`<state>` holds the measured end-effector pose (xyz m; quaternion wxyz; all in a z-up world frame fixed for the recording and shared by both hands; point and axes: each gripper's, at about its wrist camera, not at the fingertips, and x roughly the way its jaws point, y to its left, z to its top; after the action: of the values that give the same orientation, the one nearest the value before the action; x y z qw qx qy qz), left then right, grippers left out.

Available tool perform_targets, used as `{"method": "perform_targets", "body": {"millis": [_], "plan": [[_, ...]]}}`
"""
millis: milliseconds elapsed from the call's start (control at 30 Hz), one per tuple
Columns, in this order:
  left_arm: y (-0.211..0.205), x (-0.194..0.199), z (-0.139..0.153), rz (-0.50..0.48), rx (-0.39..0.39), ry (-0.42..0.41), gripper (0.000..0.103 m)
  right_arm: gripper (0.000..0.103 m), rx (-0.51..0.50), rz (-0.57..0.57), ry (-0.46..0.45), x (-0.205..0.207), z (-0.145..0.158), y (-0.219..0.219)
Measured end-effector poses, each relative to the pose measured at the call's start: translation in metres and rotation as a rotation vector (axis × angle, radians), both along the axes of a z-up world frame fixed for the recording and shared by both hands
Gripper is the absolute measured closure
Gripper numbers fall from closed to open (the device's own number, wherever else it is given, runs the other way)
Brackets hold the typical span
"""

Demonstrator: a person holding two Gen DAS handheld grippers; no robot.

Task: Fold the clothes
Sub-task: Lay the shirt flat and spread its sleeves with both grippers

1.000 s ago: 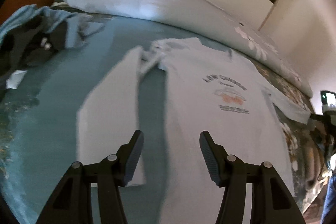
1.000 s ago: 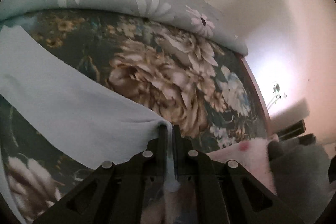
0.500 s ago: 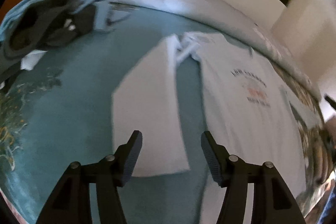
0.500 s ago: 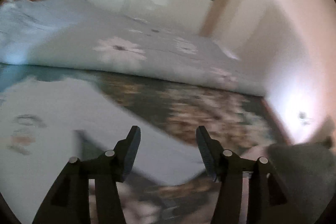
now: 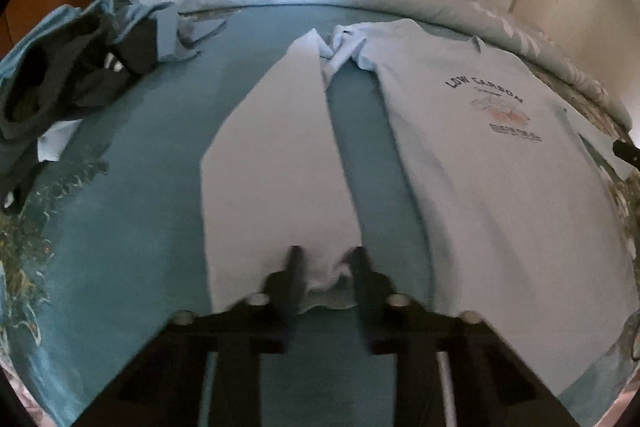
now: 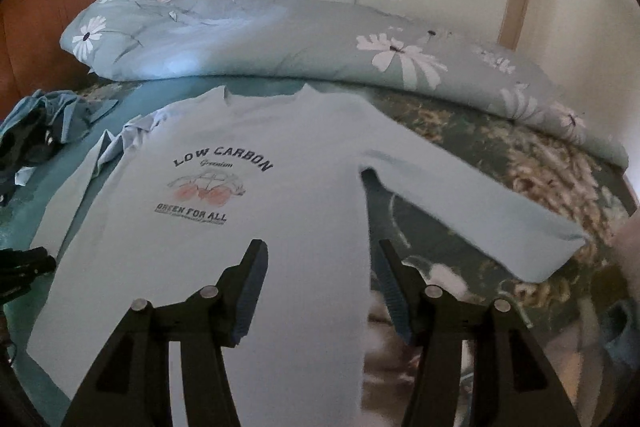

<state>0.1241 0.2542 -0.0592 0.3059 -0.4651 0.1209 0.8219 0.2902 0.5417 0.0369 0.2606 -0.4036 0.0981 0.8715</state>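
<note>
Pinching the cuff of the left sleeve with the left tool, fingers narrowed on bunched cloth, probably to carry it over the chest. Lying face up on the bed, shirt spread flat, both sleeves out. Hovering above the hem, right tool spread wide, holding nothing.

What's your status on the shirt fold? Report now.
Left gripper closing on the left sleeve cuff, grip unconfirmed. Right gripper open above the pale blue long-sleeved printed shirt, lying flat. Dark clothes pile well clear.
</note>
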Motion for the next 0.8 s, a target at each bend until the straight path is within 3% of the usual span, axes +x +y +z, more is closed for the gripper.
{"method": "perform_targets", "body": {"millis": [133, 267, 500, 633, 800], "plan": [[-0.016, -0.018, 0.019, 0.047, 0.01, 0.068, 0.096, 0.046, -0.05, -0.002, 0.0, 0.001, -0.01, -0.003], [-0.037, -0.051, 0.065, 0.132, 0.051, 0.174, 0.097, 0.046, -0.09, -0.011, -0.001, -0.001, -0.019, -0.004], [-0.07, -0.142, 0.134, 0.32, 0.018, 0.283, 0.097, 0.046, -0.121, -0.01, -0.019, -0.01, -0.032, -0.004], [-0.074, -0.187, 0.142, 0.41, -0.051, 0.277, 0.097, 0.046, -0.129, -0.001, -0.037, -0.016, -0.04, -0.006], [-0.067, -0.193, 0.142, 0.406, -0.009, 0.2, 0.097, 0.046, -0.146, -0.008, -0.059, -0.021, -0.051, -0.004]]}}
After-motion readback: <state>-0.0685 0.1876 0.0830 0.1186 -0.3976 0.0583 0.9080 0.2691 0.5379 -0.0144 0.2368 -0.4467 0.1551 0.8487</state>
